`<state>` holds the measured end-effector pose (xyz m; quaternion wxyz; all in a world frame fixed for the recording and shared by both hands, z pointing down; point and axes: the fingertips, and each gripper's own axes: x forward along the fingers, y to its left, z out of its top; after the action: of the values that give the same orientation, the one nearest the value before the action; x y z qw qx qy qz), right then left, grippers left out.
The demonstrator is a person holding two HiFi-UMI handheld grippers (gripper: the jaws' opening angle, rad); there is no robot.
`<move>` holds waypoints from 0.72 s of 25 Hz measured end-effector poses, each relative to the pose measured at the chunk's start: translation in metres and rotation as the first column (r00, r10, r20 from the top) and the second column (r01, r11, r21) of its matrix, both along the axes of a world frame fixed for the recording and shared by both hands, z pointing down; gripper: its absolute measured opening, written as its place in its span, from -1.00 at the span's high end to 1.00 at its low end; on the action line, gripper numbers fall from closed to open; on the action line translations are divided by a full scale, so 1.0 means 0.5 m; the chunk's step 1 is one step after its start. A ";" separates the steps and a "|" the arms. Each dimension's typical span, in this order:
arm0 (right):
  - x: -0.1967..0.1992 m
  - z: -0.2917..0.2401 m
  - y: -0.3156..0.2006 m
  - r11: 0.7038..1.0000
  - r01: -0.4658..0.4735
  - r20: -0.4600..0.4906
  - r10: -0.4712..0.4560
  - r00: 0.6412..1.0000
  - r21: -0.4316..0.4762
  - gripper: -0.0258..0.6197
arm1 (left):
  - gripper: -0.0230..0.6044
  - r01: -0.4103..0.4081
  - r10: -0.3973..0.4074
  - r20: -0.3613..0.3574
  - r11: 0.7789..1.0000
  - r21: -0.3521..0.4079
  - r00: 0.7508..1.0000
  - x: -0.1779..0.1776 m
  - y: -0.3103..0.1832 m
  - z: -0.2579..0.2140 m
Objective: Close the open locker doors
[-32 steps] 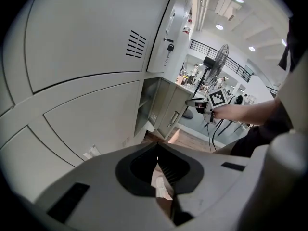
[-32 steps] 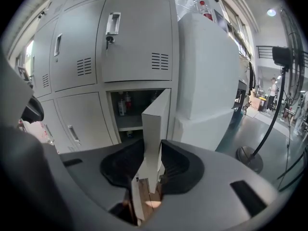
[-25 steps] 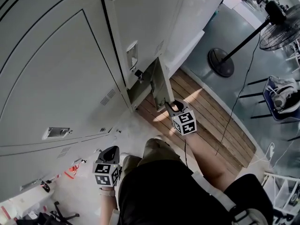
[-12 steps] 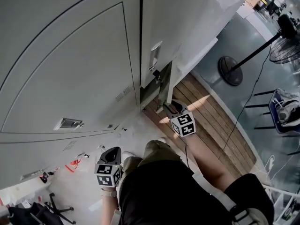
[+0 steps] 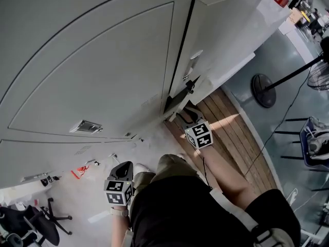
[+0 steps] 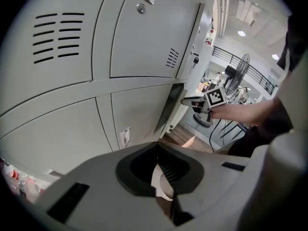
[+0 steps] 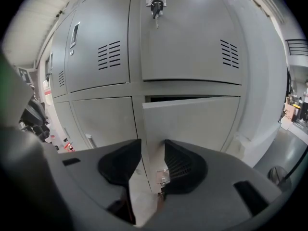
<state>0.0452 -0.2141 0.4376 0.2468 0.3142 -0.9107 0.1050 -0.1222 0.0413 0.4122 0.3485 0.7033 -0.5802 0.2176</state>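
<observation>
A bank of grey lockers fills the views. The bottom locker door (image 7: 202, 124) stands a little ajar, with a dark slit along its top; from above it is a narrow dark panel (image 5: 177, 102). My right gripper (image 5: 186, 116) is at the door's free edge. Its jaws are closing, and the edge (image 7: 144, 129) stands between them without being pinched. In the left gripper view the same door (image 6: 169, 107) has the right gripper (image 6: 191, 101) against it. My left gripper (image 5: 122, 169) hangs low by the person's left leg, away from the lockers, shut and holding nothing.
The locker above has a key in its lock (image 7: 155, 5). A strip of wooden floor (image 5: 234, 133) runs along the locker base. A fan's round base (image 5: 264, 90) and cable lie to the right, a blue chair (image 5: 316, 148) further right, and a chair base (image 5: 31, 225) at bottom left.
The bottom locker door has swung from wide open to almost shut, and the right gripper has followed it toward the lockers. The left gripper has stayed where it was.
</observation>
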 end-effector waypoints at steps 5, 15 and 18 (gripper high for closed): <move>-0.041 0.001 -0.017 0.999 0.047 0.005 -0.047 0.999 0.007 0.42 | 0.90 0.066 -0.066 0.009 0.998 -0.007 0.998 -0.015 0.024 0.004; -0.108 0.009 -0.035 0.993 0.113 0.010 -0.113 0.993 0.012 0.42 | 0.90 0.170 -0.169 0.018 0.985 -0.017 0.985 -0.042 0.059 0.005; -0.120 0.012 -0.041 0.992 0.122 0.014 -0.122 0.992 0.011 0.42 | 0.90 0.188 -0.187 0.019 0.982 -0.020 0.982 -0.046 0.066 0.006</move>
<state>-0.0148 -0.2344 0.4437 0.2445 0.2583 -0.9305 0.0875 -0.1451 0.0742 0.4152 0.3702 0.6398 -0.6443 0.1963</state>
